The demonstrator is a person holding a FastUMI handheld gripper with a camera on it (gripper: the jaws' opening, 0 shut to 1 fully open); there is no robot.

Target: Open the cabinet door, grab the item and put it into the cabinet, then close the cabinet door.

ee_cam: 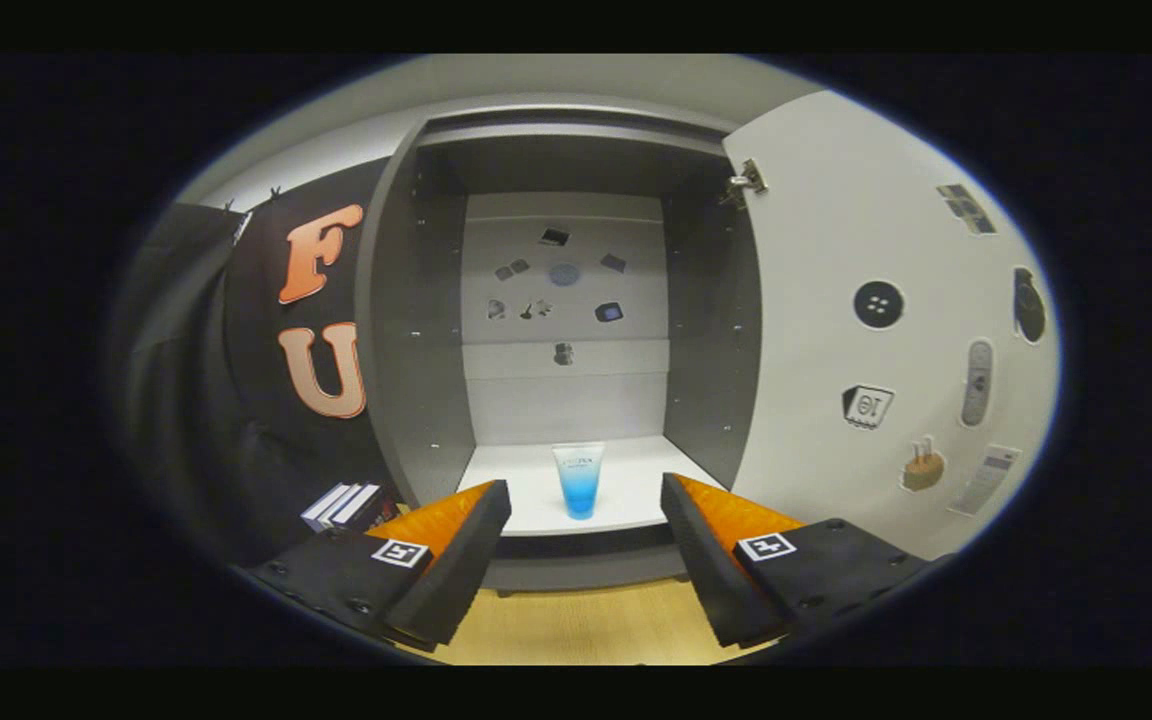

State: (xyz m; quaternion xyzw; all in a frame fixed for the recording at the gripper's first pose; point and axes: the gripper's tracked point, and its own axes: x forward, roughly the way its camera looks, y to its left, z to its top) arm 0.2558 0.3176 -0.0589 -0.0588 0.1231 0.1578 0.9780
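Note:
A white and blue tube (578, 480) stands cap-down on the white floor of the open cabinet (536, 495), close to its front edge. The cabinet has dark grey side walls and a pale back wall dotted with small stickers. Its white door (866, 330) is swung wide to the right, hinge at the top, with several stickers on its inner face. My gripper (584, 520) is open, nothing between its fingers. The tube is just ahead of them, centred in the gap and apart from both fingers.
A few books (341, 505) lie left of the cabinet base, by the black booth cloth. A light wooden tabletop (586, 625) runs under the fingers up to the cabinet's dark plinth. The open door stands close on the right.

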